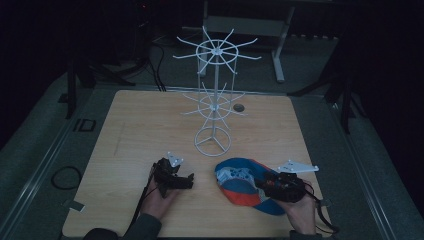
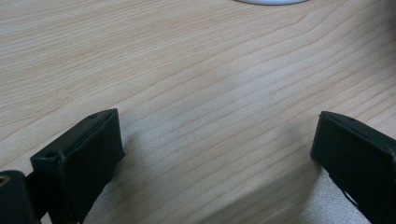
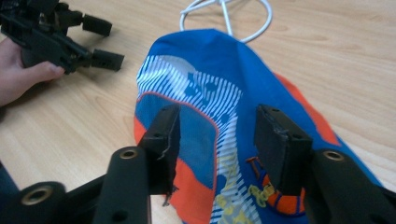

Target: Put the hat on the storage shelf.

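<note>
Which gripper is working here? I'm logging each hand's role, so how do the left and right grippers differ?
The right gripper has its jaws astride the blue and orange cap; the left gripper has only bare table between its jaws. The left's jaws stand wider. Both are hand-held, low over the table, near the white rack.

Bench (image 1: 130, 125): pale wood-grain top, smooth, matt, fine straight lines running across it. Cap (image 3: 205, 107): woven cloth, blue and orange with white printed stripes, soft, creased, no shine. Stand (image 1: 215, 100): thin white wire, coated, slight gloss. Right tongs (image 3: 217, 135) and left tongs (image 2: 215, 154): black plastic, matt, pads rough at the edges.
</note>
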`<state>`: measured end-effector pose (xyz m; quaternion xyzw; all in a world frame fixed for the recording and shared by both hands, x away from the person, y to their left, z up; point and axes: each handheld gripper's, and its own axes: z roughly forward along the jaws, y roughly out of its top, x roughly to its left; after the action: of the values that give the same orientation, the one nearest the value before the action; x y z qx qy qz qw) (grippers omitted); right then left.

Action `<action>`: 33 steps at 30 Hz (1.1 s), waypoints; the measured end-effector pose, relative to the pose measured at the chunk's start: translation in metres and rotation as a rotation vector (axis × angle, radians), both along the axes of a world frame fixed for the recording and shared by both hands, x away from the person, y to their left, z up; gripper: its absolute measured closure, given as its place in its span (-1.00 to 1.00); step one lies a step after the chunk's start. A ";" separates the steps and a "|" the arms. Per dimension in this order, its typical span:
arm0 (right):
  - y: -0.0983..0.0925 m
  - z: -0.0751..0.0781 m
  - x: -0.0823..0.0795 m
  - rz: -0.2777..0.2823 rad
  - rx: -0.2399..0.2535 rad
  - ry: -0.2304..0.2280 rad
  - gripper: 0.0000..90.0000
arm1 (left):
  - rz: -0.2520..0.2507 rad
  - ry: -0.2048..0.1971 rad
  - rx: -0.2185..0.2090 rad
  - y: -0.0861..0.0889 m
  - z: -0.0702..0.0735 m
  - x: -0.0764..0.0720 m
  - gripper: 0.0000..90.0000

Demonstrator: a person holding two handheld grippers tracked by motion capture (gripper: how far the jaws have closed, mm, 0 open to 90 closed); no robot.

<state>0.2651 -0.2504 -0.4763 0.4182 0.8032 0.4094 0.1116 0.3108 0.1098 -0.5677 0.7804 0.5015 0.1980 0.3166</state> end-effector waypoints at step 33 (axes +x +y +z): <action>0.012 0.043 0.026 0.010 -0.068 0.021 0.08 | -0.001 0.001 0.000 0.000 0.000 0.000 -0.94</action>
<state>0.2907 -0.2387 -0.4333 0.4144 0.8199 0.3778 0.1154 0.3108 0.1098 -0.5676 0.7808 0.5014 0.1974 0.3163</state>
